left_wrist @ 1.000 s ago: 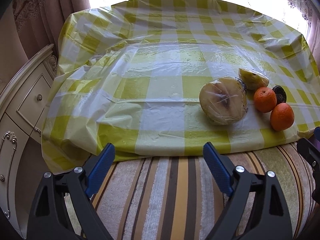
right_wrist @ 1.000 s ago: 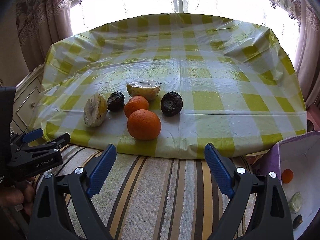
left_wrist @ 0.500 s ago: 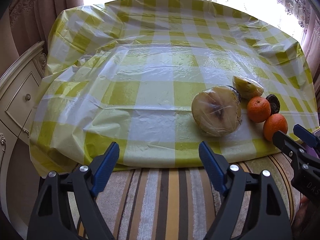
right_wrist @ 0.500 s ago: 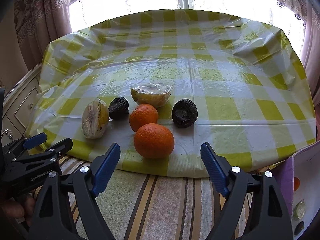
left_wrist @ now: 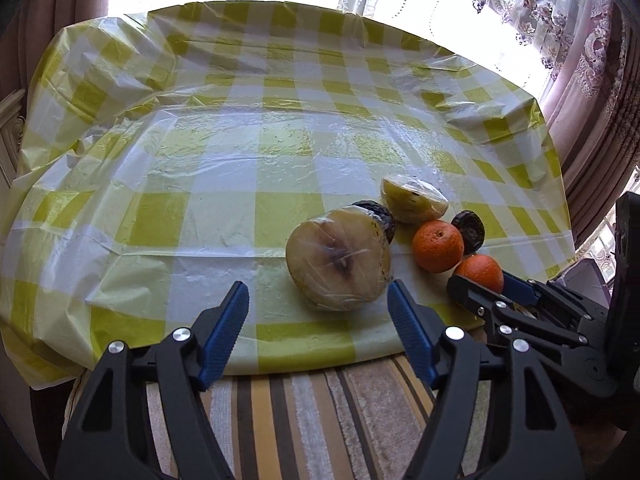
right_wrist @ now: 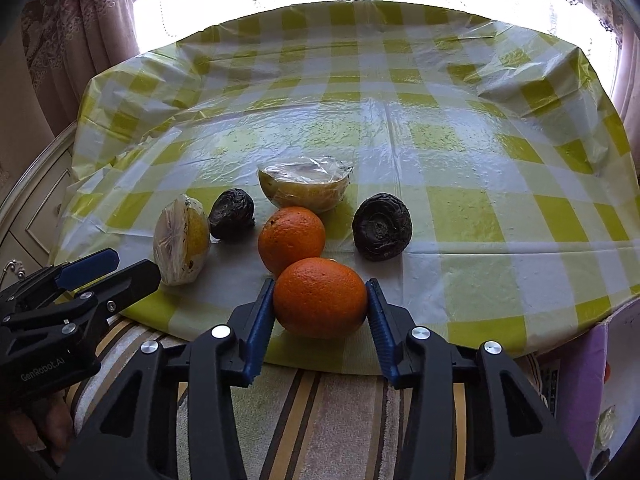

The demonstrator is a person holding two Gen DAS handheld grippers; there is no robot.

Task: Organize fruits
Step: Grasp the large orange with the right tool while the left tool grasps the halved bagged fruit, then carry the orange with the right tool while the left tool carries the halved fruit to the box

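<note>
Closed in on both sides since a second ago. Left wrist view: left claw point(left_wrist: 318, 320) just narrowing, about half open, holding nothing, pads short of the wrapped fruit half point(left_wrist: 339, 258) that stands on edge at the counter point(left_wrist: 200, 184) front, cut face toward the camera. Right wrist view: right claw point(right_wrist: 320, 312) just closing, pads pressed on either side of the near orange point(right_wrist: 320, 298) at the counter's front edge, stem end up and away; second orange point(right_wrist: 291, 240) touching behind.

left wrist: low, near tablecloth point(left_wrist: 248, 160) | right wrist: same, shared fruit
</note>
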